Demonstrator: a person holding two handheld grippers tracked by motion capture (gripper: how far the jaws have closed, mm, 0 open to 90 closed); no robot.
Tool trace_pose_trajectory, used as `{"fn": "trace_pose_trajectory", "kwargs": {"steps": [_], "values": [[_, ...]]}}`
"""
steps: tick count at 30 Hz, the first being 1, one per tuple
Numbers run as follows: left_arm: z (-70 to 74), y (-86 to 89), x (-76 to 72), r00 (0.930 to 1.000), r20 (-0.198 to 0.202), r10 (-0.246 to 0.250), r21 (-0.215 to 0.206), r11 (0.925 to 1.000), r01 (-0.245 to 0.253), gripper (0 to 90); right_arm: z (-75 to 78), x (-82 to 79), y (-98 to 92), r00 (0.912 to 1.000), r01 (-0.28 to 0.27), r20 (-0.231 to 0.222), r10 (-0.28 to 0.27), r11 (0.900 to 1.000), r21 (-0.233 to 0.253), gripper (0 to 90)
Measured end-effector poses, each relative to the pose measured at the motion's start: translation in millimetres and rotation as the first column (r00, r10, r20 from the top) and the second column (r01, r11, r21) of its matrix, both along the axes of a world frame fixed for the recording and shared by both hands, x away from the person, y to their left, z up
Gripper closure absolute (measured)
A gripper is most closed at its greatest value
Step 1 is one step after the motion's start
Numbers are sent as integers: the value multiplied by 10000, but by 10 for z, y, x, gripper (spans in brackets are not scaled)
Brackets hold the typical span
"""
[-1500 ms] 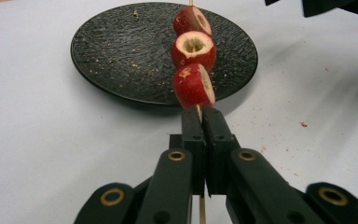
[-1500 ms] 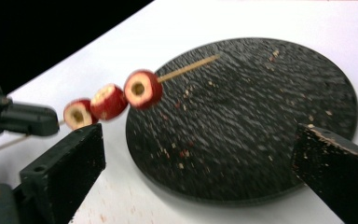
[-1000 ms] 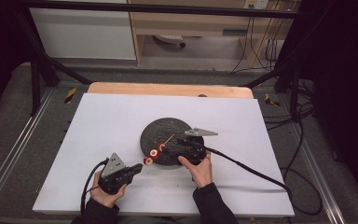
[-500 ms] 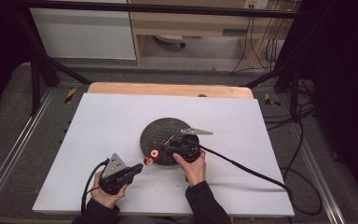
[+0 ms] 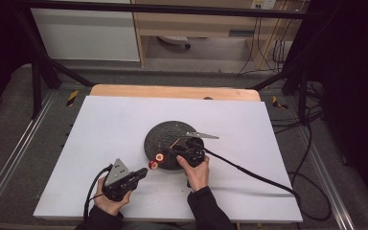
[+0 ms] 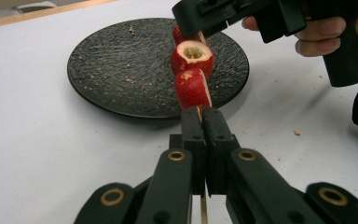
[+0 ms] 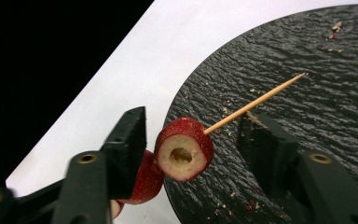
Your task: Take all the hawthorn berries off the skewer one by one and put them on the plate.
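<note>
Left gripper [image 6: 204,122]: fingers pressing together, pinching the skewer [image 7: 254,104] at its lower end. Red fruit pieces [image 6: 192,56] sitting threaded just beyond those fingers, over the black plate's [image 6: 102,70] near edge. Right gripper [image 7: 191,135]: fingers spreading either side of the cored fruit piece, not touching. White surface [image 5: 105,129] lying underneath.

Rough, matt black plate [image 6: 121,70] (slate-like) — glossy red fruit pieces [image 6: 192,57] on a thin wooden skewer [image 7: 256,105].
</note>
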State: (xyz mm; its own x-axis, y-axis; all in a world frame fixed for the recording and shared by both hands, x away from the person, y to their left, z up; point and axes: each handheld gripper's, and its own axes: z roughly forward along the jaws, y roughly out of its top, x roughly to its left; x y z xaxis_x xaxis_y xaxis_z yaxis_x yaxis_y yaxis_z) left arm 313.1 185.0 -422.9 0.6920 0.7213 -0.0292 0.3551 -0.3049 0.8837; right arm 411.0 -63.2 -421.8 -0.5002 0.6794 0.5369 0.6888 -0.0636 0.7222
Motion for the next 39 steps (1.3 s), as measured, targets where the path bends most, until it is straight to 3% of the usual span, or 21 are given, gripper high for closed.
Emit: {"fn": "trace_pose_trajectory", "kwargs": {"steps": [12, 23, 39], "values": [[-9, 4, 0, 9999, 19, 110, -72, 9999, -110, 884, 11, -5, 9, 9994, -25, -353, 47, 9982, 605, 604], [13, 23, -12, 9999, 96, 134, -337, 9993, -130, 885, 124, 22, -51, 9985, 488, 220, -502, 9969, 613, 608], [48, 64, -27, 9996, 223, 148, -621, 9980, -134, 885, 334, 218, -235, 9903, 1070, 851, -1100, 9935, 388, 609]]}}
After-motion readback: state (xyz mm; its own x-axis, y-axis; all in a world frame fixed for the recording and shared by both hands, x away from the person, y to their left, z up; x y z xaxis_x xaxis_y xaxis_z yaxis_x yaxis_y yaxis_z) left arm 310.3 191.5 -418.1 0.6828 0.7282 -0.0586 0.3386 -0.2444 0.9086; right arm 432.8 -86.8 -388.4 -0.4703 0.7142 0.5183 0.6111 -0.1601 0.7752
